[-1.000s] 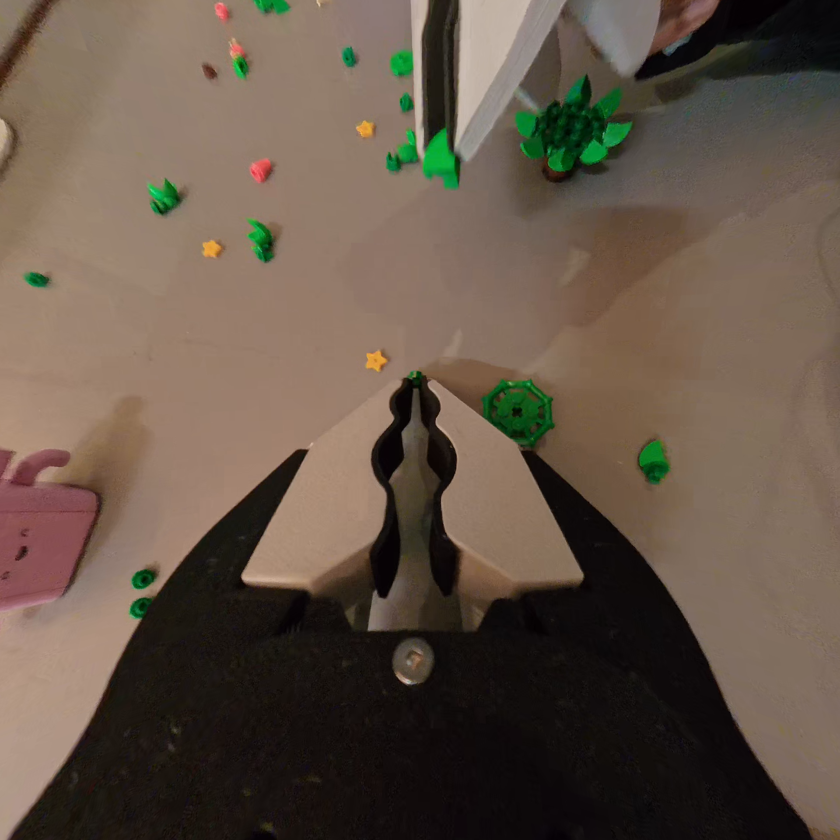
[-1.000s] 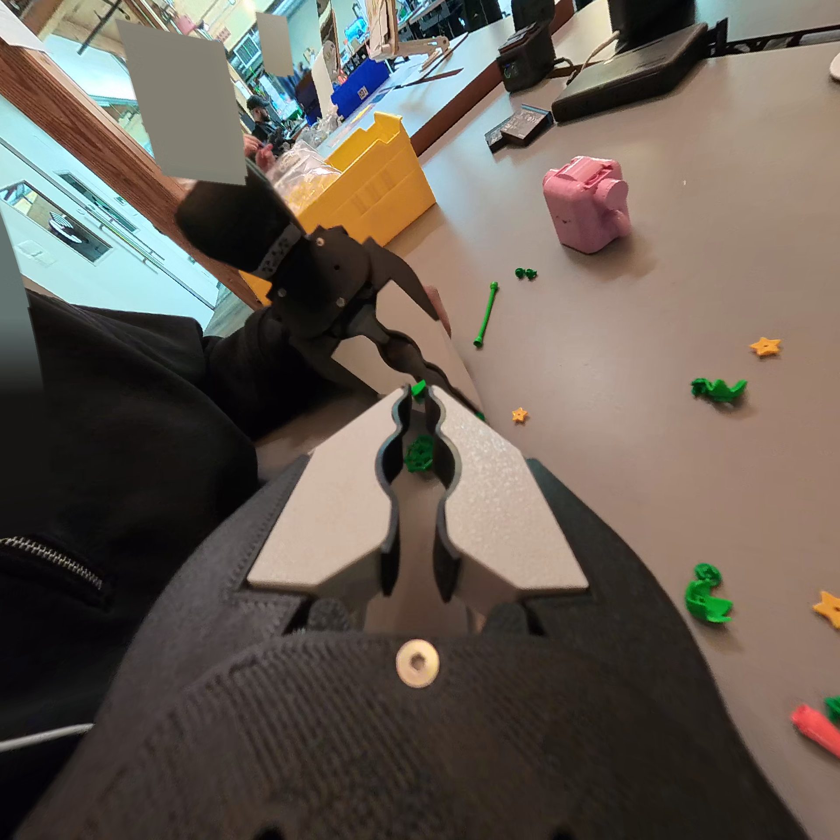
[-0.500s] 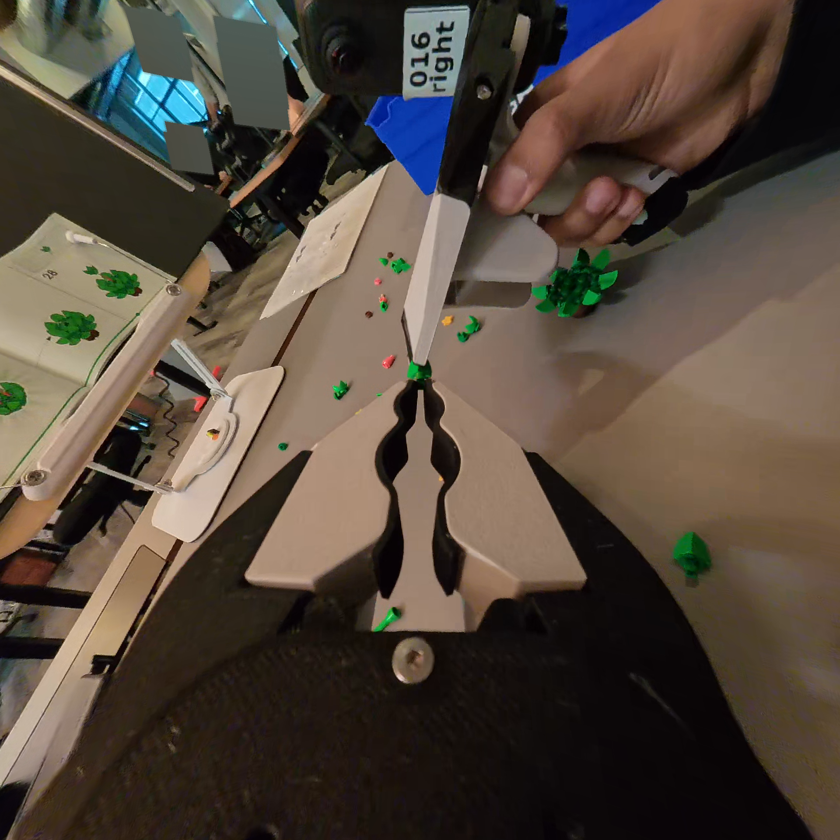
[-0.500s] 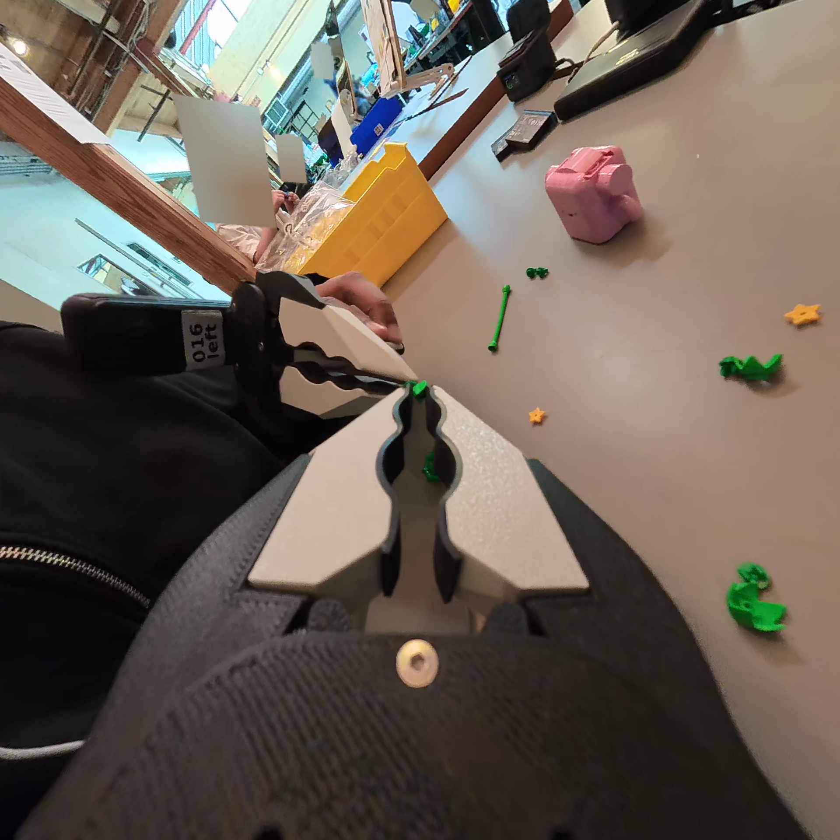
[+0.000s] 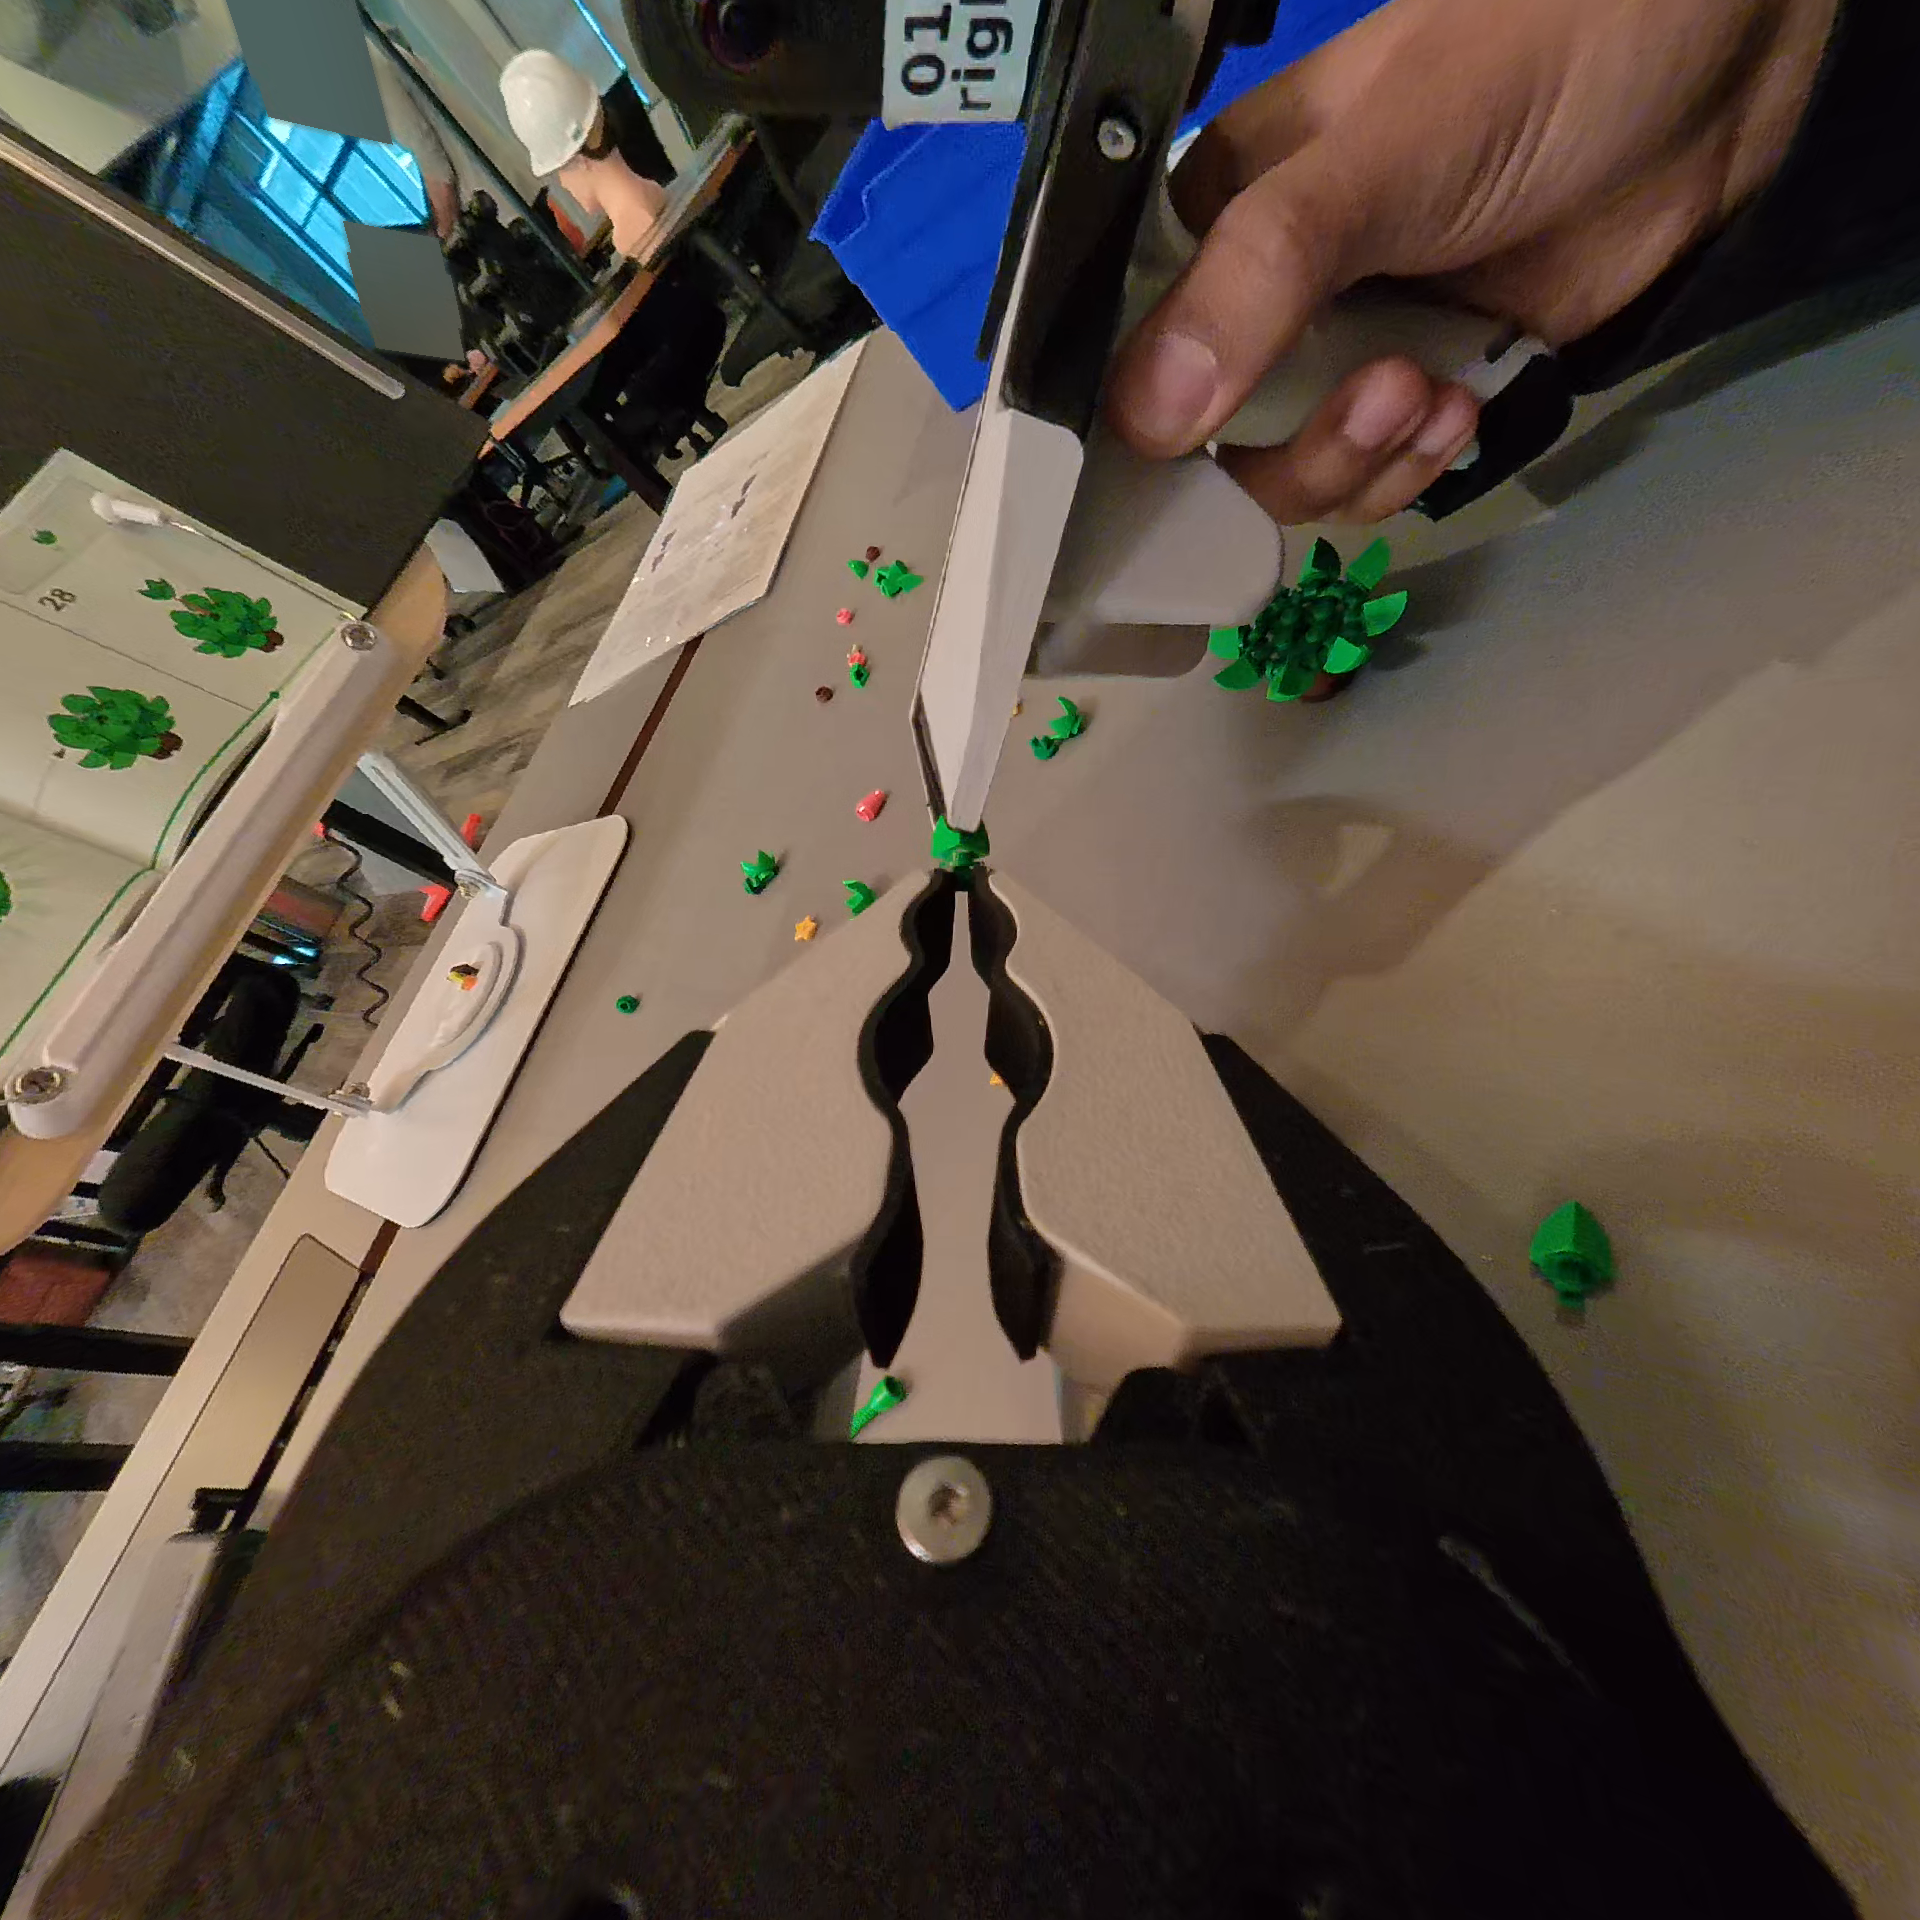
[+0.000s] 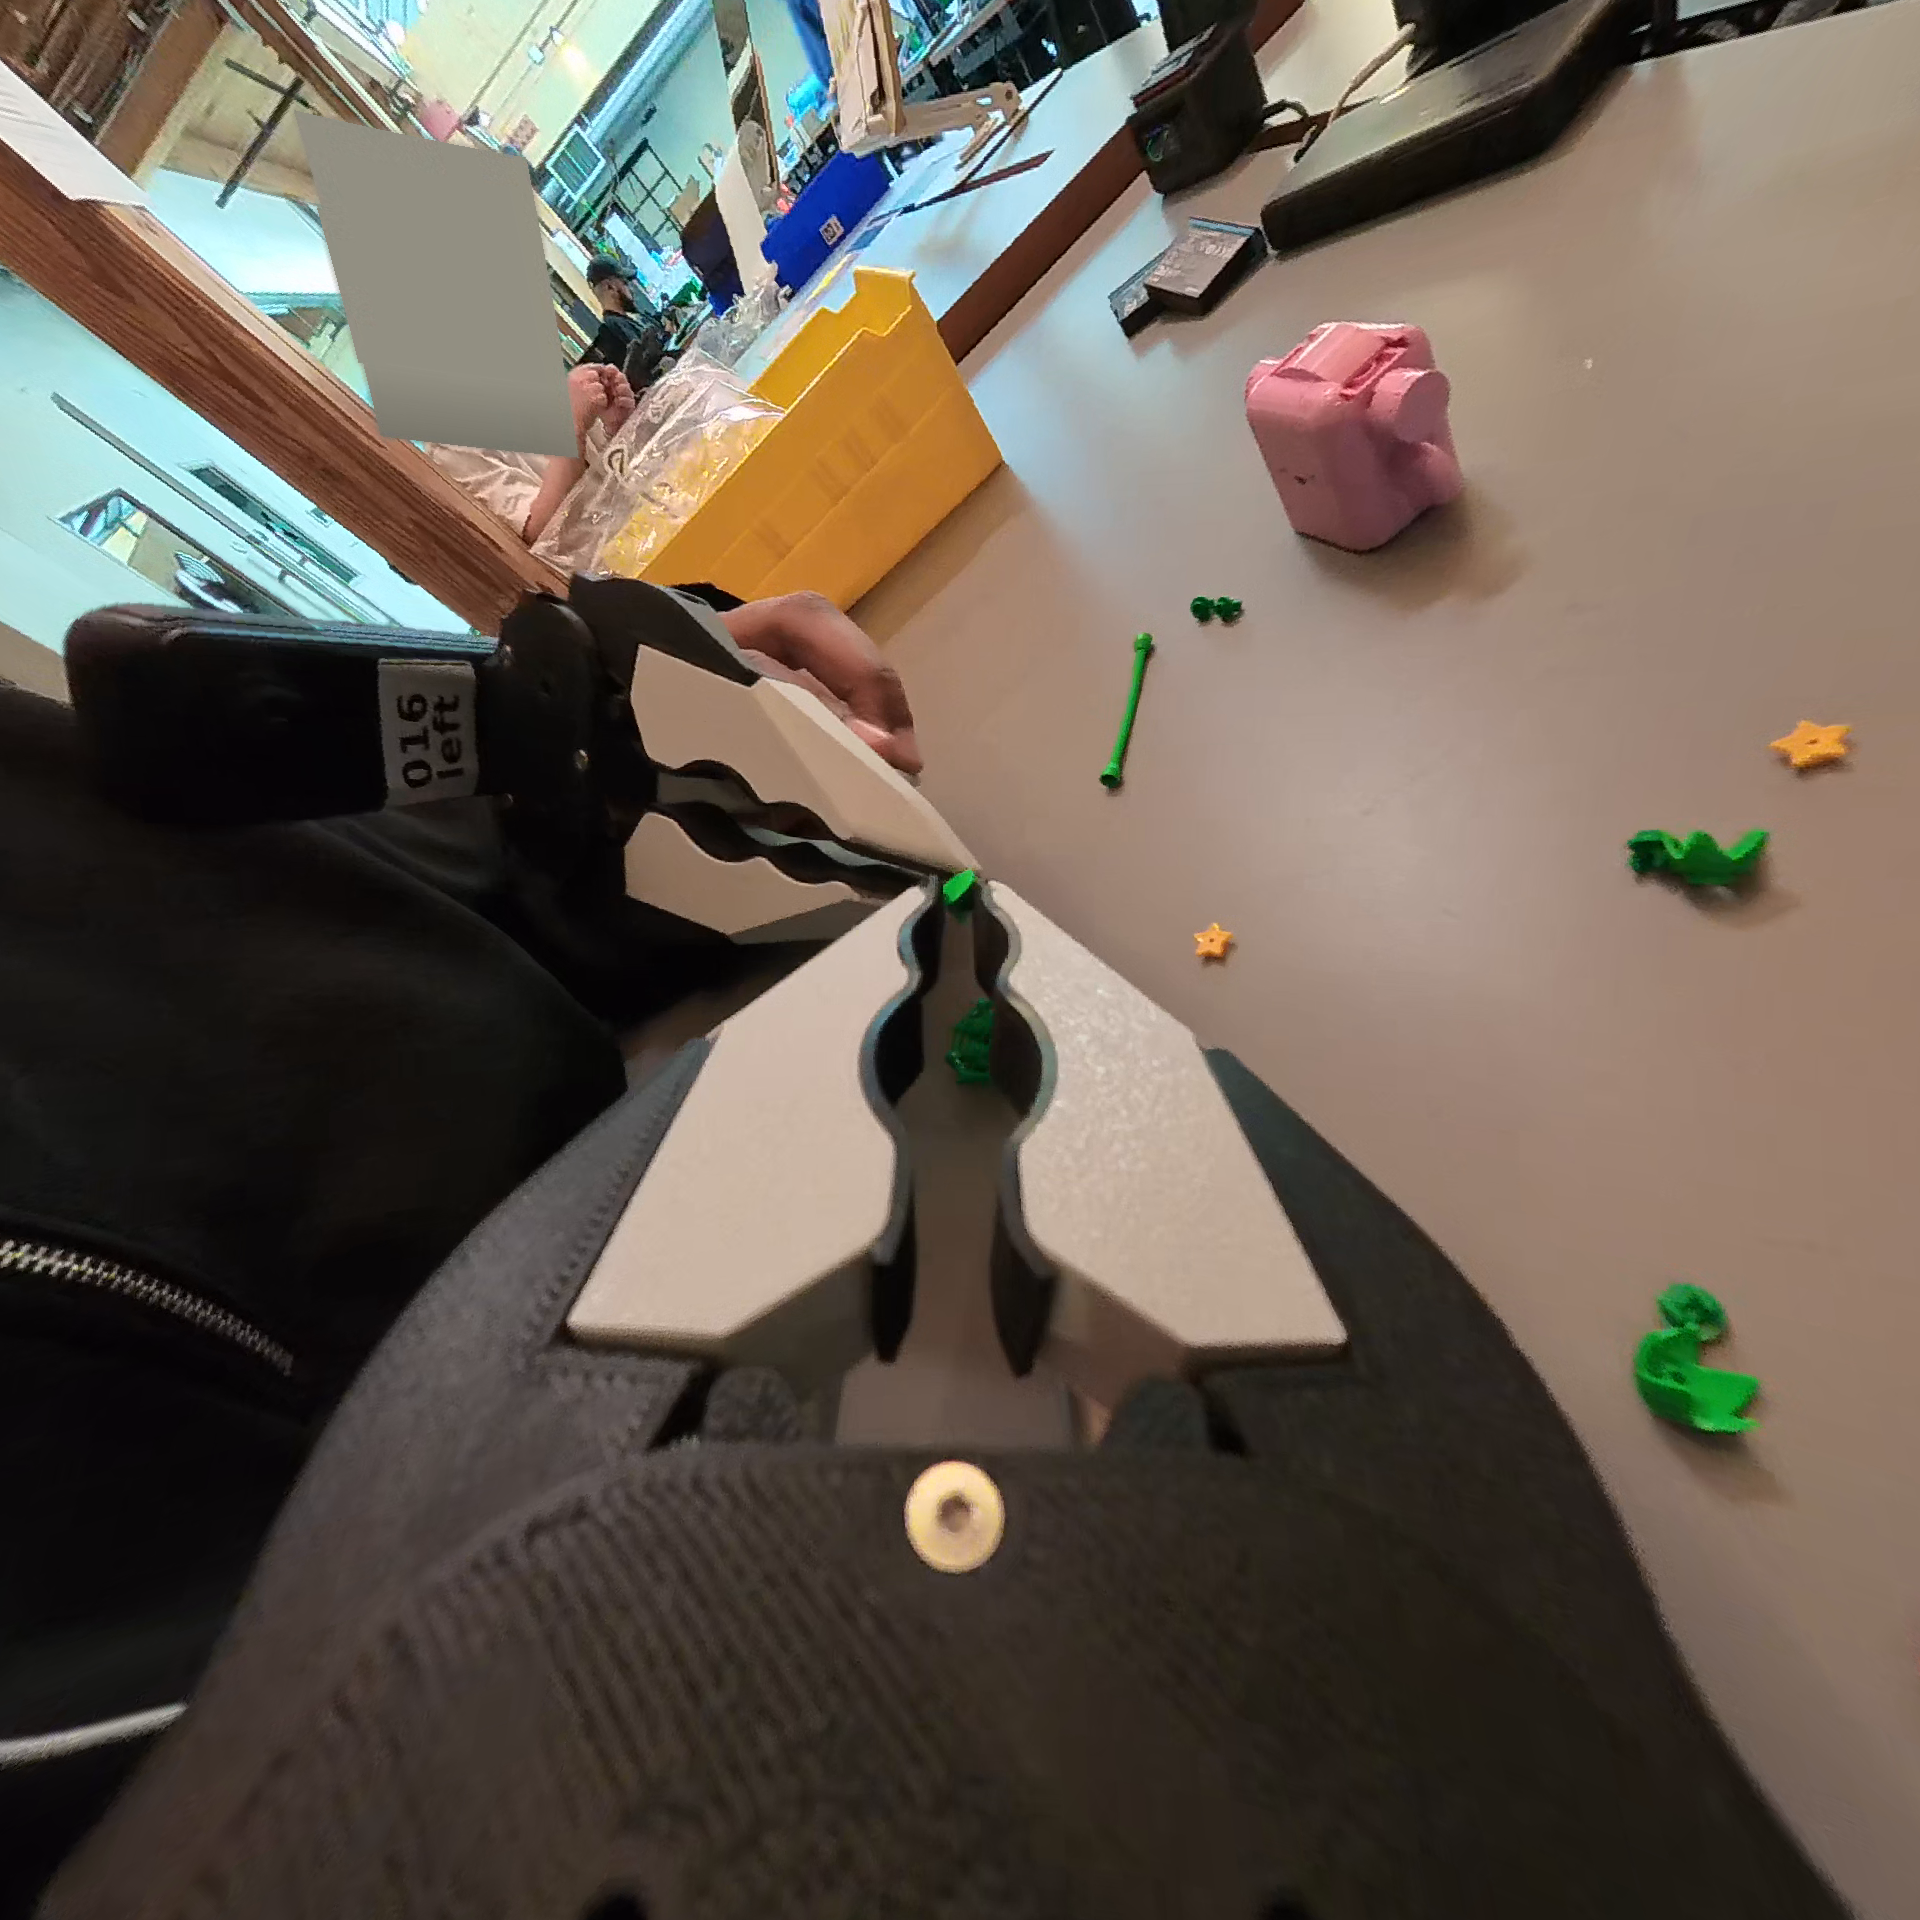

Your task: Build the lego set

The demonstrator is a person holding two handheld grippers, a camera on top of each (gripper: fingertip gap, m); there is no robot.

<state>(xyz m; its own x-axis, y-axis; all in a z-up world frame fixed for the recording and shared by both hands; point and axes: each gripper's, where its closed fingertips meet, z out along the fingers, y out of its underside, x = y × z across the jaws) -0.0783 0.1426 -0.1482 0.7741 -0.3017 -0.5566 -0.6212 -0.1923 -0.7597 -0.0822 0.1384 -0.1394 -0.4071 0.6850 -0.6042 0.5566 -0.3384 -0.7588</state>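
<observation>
Two grippers meet tip to tip above the table. From the left wrist view, our left gripper point(image 5: 958, 878) is clamped on a small green piece point(image 5: 958, 844), and the right gripper point(image 5: 951, 808) comes down onto the same piece from above, pinched on it too. To do the joining well, we should press straight along the studs and keep both grips firm. Only this view shows the built green plant point(image 5: 1309, 632) and the instruction booklet point(image 5: 114, 665).

From the right wrist view, the green piece point(image 6: 958, 890) sits between both tips; only here we see the pink block point(image 6: 1351, 442), yellow bin point(image 6: 831, 457) and green rod point(image 6: 1127, 712).
</observation>
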